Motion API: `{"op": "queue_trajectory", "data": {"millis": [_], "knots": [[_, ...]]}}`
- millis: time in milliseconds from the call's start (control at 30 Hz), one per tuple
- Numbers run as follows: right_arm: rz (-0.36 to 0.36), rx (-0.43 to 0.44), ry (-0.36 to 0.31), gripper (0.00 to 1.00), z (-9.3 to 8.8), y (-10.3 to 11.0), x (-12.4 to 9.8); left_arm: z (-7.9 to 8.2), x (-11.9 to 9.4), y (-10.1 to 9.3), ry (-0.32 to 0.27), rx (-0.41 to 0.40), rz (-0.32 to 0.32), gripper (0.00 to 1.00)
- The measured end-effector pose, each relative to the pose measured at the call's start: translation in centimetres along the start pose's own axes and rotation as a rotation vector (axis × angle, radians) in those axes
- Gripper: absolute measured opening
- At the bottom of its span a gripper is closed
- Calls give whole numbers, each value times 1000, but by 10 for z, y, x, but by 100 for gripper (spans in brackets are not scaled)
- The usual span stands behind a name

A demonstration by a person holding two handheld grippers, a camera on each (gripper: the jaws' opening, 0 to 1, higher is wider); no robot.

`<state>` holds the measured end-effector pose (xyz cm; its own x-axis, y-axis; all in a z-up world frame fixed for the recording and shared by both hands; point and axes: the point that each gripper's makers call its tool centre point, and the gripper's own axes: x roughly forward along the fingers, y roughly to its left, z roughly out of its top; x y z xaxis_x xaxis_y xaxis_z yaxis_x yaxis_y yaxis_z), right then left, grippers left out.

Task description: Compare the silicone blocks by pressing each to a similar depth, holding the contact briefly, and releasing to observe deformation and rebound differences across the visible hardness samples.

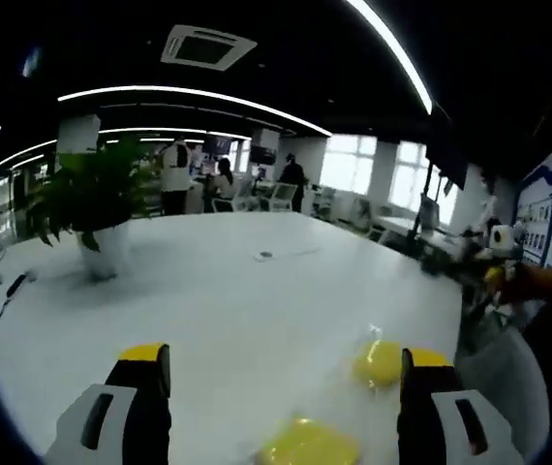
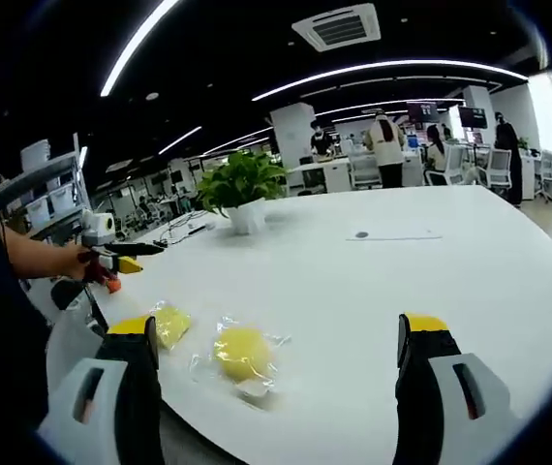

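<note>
Silicone blocks (image 2: 241, 351) (image 2: 169, 323): yellow, rounded, in crinkled clear wrap on glossy white table (image 2: 373, 281).

left gripper view: near yellow block (image 1: 307, 444) cut off by the bottom edge, outline blurred; far yellow block (image 1: 380, 363) partly behind the right jaw. right gripper view: left yellow block (image 2: 170, 324) partly hidden by the left jaw; clear wrap on the middle block (image 2: 240, 351), surface detail unreadable. people at the far desks (image 2: 386, 145) too small to tell. hardness markings not legible in either view.
</note>
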<state>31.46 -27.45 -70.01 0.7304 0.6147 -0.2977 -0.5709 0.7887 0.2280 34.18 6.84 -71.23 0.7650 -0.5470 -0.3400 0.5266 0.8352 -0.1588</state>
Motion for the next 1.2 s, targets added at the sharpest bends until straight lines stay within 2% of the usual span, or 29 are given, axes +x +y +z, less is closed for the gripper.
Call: {"op": "queue_trajectory", "data": {"millis": [67, 133, 200, 333, 400, 467, 567, 633, 700, 767, 900, 1000, 1067, 1200], "knots": [[16, -36, 50, 96, -11, 4, 5, -7, -15, 4, -2, 27, 25, 100], [30, -41, 63, 96, -16, 8, 9, -24, -27, 7, 45, 68, 39, 100], [44, -11, 62, 97, -18, 11, 7, -32, -35, 6, 58, 31, 42, 100], [33, 30, 41, 97, -20, 8, 3, -31, -54, 13, -18, -46, 95, 100], [36, 5, 64, 97, -26, 8, 4, -35, -60, 13, -17, -53, 98, 100], [50, -19, 44, 96, -25, 12, 3, -37, -64, 14, -19, -49, 103, 100], [38, -24, 53, 96, -28, 9, 1, -39, -71, 18, -26, -11, 122, 100], [38, -28, 39, 96, -27, 8, 1, -38, -75, 21, -53, -60, 120, 100], [32, -32, 56, 97, -30, 7, 2, -44, -77, 22, -28, -109, 119, 100], [38, -35, 45, 97, -29, 8, 2, -55, -79, 25, 33, -100, 136, 100], [57, -44, 54, 97, -35, 17, 5, -50, -81, 23, 4, -46, 140, 100], [65, -30, 61, 97, -35, 23, 5, -45, -84, 21, -11, -76, 129, 100], [49, -43, 63, 97, -35, 19, 5, -42, -86, 19, -34, -96, 134, 100], [12, 11, 80, 97, -36, 7, 5, -41, -85, 19, -36, -58, 153, 100]]}}
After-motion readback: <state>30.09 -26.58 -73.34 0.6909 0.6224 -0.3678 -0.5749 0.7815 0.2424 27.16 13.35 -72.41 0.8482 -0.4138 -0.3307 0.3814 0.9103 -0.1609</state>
